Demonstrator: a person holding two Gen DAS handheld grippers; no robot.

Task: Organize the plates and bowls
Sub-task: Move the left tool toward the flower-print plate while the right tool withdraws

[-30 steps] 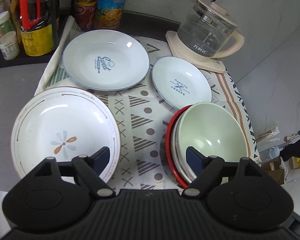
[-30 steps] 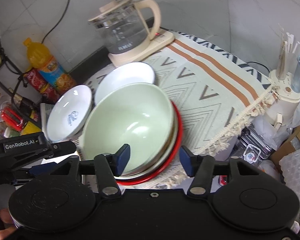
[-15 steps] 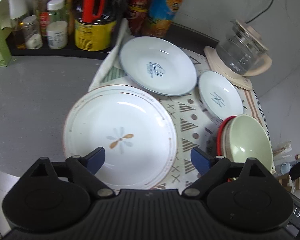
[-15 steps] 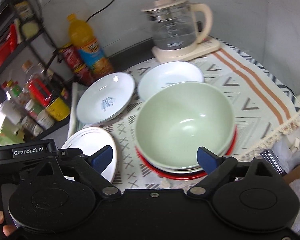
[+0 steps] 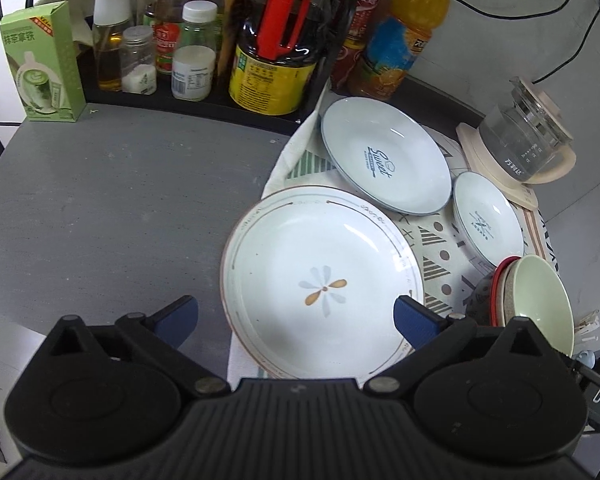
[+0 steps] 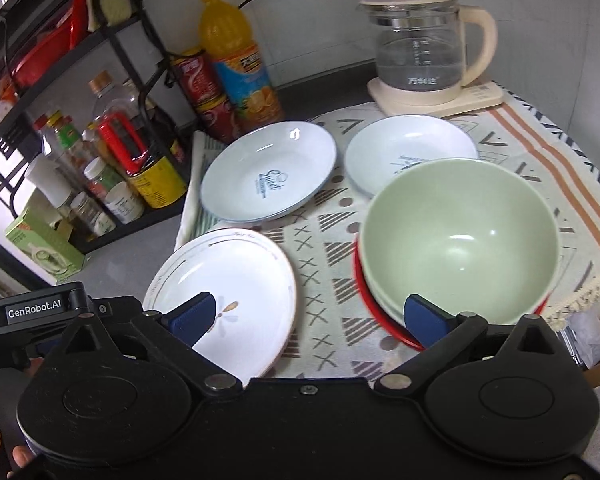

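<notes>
Flower plate (image 5: 322,276) lies between spread fingers (image 5: 414,316).

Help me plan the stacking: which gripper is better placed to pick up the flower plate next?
Probably the left. The left gripper hangs open with the flower plate between its fingers, while the right gripper points between that plate and the green bowl.

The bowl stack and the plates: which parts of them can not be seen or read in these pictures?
- Bowl stack: the green bowl on top hides the insides of the bowls under it in both views; only rims show, so their count is unclear.
- Flower plate: its near edge lies behind the left gripper body in the left view.
- Small plate: the green bowl covers part of its print in the right view.
- Jar labels: too small to read.
</notes>
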